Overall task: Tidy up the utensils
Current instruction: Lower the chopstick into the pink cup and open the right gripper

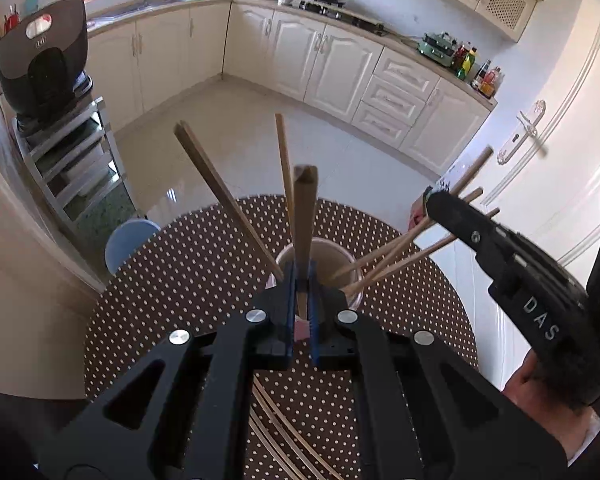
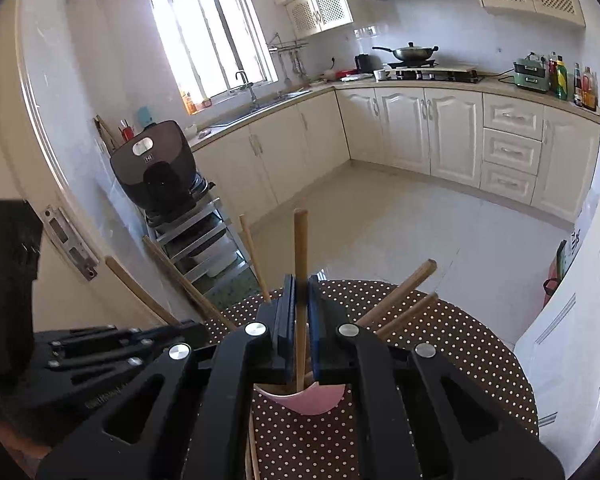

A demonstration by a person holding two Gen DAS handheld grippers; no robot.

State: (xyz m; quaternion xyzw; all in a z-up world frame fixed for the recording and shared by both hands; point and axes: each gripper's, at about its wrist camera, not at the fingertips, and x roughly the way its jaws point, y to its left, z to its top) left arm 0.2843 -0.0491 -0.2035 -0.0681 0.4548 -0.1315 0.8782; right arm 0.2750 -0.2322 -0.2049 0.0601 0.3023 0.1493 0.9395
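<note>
A cup point(image 1: 354, 266) stands on the round polka-dot table point(image 1: 180, 280) with several wooden chopsticks leaning out of it. My left gripper point(image 1: 300, 276) is shut on one chopstick point(image 1: 305, 208), which stands nearly upright just before the cup. My right gripper point(image 1: 432, 200) reaches in from the right among the chopsticks leaning that way. In the right wrist view that gripper point(image 2: 301, 284) is shut on a chopstick point(image 2: 300, 240) whose lower end is inside the pink cup point(image 2: 304, 404). The left gripper point(image 2: 196, 328) lies to its left. More loose chopsticks point(image 1: 284, 436) lie on the table under my left gripper.
A blue stool point(image 1: 128, 240) stands at the table's far left edge. Beyond it is a metal shelf point(image 1: 72, 152) bearing a black appliance point(image 1: 44, 60). A white door point(image 1: 540, 168) is close on the right. Tiled floor and kitchen cabinets lie behind.
</note>
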